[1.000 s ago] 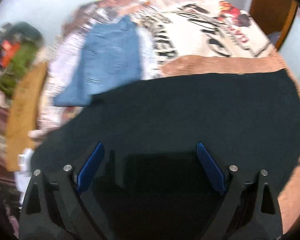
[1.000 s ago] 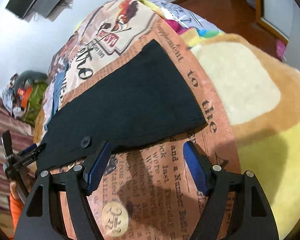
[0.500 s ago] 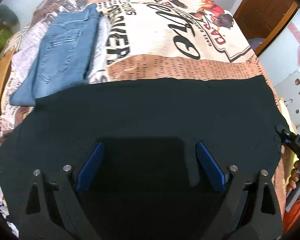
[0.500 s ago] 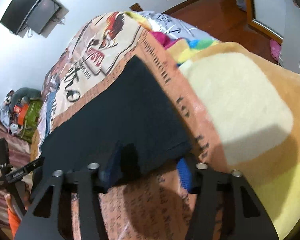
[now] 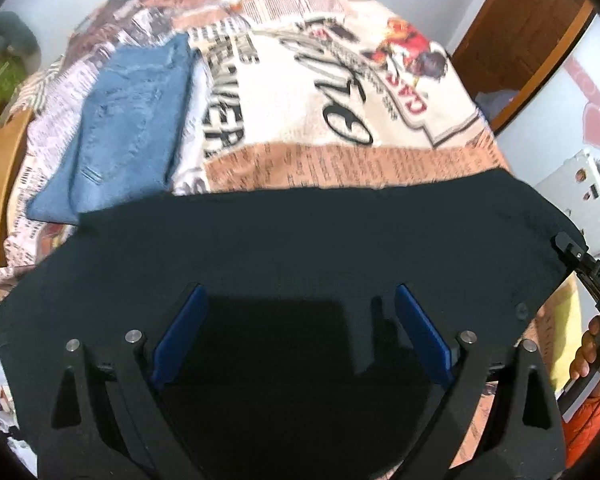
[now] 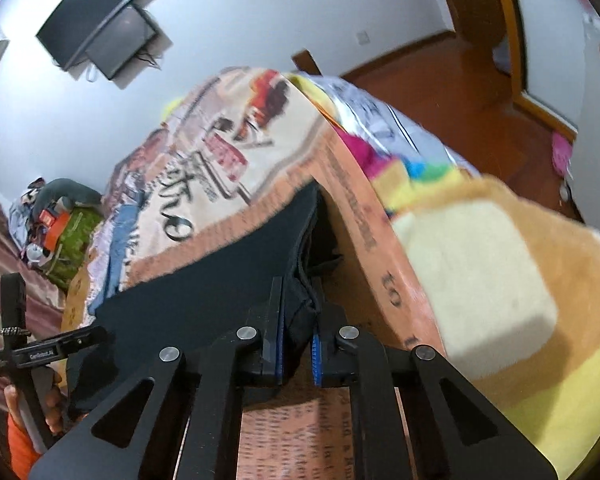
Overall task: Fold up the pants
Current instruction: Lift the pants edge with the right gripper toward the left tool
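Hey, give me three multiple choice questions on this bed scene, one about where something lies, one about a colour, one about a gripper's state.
1. Where do the jeans lie relative to the black pants in the left wrist view?
A. beyond them, to the left
B. under them
C. on the floor

2. What colour are the gripper pads?
A. red
B. blue
C. white

3. What is the right gripper doing?
A. standing wide open over the bedspread
B. shut on the jeans
C. shut on the black pants

Answers:
1. A, the jeans rest on the bedspread past the pants' far edge, at upper left.
2. B, blue strips line the fingers in both views.
3. C, its jaws have just closed and black cloth is bunched between the pads.
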The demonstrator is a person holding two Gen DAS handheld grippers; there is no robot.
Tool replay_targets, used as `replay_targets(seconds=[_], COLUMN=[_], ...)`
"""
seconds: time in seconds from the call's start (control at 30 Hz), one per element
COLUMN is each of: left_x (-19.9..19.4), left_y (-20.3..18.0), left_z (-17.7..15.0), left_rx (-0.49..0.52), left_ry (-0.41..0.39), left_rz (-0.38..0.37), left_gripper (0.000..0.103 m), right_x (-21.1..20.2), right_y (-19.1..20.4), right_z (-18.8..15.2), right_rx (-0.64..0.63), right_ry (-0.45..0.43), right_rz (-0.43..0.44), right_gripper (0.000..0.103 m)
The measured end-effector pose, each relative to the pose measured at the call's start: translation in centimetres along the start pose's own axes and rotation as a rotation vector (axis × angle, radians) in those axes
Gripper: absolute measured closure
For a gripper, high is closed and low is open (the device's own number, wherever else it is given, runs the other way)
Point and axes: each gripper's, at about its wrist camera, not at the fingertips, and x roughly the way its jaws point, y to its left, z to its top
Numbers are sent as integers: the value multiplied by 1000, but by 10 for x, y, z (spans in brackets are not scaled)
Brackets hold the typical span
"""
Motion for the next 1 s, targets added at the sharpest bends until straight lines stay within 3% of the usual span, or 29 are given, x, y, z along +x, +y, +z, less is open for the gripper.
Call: replay_targets(seconds=[0.27,0.63,0.8,1.0], left_x=[-61,-106,-122,-137], left_y=[25,85,111,141], left_z=[-8,-40,-54,-71], left_rx=[-37,-124,-174,-237], left_ry=[-131,-217,-249,-275], left_rz=[10,33,37,56], left_gripper=[8,8,8,8], right_x=[-17,-21,-3,38], right_y=[60,159,207,252], right_z=[23,40,34,6], right_rx=[-107,-280,-363,-426], right_ry=[-72,-138,-102,10], right_rz=[54,128,172,225], right_gripper=[95,95,95,95])
